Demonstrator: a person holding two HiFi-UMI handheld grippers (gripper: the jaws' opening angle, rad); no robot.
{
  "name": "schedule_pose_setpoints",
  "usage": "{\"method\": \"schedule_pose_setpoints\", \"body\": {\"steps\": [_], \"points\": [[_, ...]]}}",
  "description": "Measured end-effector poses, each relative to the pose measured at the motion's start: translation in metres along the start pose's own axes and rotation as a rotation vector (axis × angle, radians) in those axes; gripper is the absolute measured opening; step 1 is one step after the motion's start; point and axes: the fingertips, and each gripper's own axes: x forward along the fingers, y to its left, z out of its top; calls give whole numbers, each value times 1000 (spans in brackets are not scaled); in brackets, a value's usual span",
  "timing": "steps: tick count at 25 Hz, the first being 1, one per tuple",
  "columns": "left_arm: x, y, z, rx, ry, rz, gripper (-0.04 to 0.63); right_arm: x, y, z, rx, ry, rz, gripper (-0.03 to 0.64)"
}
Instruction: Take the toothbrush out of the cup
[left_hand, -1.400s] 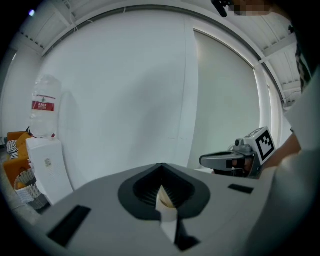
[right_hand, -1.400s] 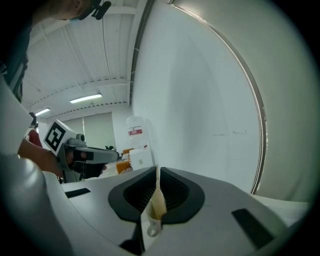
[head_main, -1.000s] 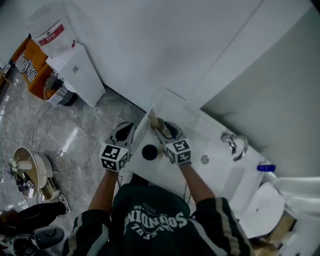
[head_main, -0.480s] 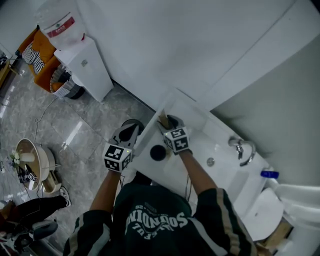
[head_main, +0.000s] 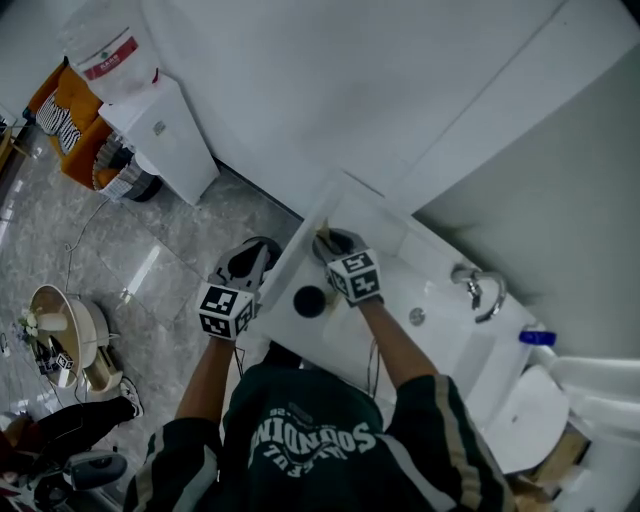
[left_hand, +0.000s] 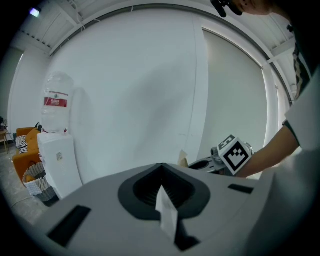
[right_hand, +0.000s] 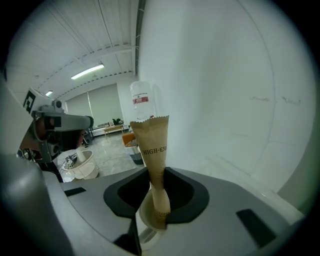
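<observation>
A toothbrush in a brown paper sleeve (right_hand: 154, 155) stands upright between the jaws of my right gripper (right_hand: 155, 210). The jaws have just been closing and now pinch the sleeve at its narrow waist. Below it shows the pale rim of the cup (right_hand: 146, 226). In the head view the right gripper (head_main: 330, 244) is at the far left corner of the white counter (head_main: 345, 345), with the sleeve's tip (head_main: 320, 240) poking out beside it. My left gripper (head_main: 258, 254) hangs off the counter's left edge over the floor, shut and holding nothing (left_hand: 167, 220).
A black round object (head_main: 308, 300) sits on the counter just left of the right gripper's marker cube. A sink with a chrome tap (head_main: 478, 290) lies to the right. A white wall runs behind the counter. A water dispenser (head_main: 150, 120) stands on the grey floor to the left.
The right gripper has edged a little toward the counter's far left corner, around the toothbrush. The left gripper stays beside the counter's edge.
</observation>
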Motion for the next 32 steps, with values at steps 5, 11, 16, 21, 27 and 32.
{"method": "schedule_pose_setpoints", "body": {"steps": [5, 11, 16, 21, 27, 32], "points": [[4, -6, 12, 20, -15, -9, 0, -31, -7, 21, 8, -84, -5, 78], [5, -32, 22, 49, -31, -29, 0, -77, -9, 49, -3, -205, 2, 78], [7, -63, 29, 71, -49, -58, 0, -118, -19, 53, -1, -262, -41, 74], [12, -105, 35, 92, -60, -92, 0, -168, -42, 40, 25, -325, -110, 63], [17, -154, 31, 110, -61, -130, 0, -223, -70, 6, 85, -348, -191, 57], [25, -196, 24, 119, -57, -165, 0, -265, -81, -28, 116, -360, -247, 54]]}}
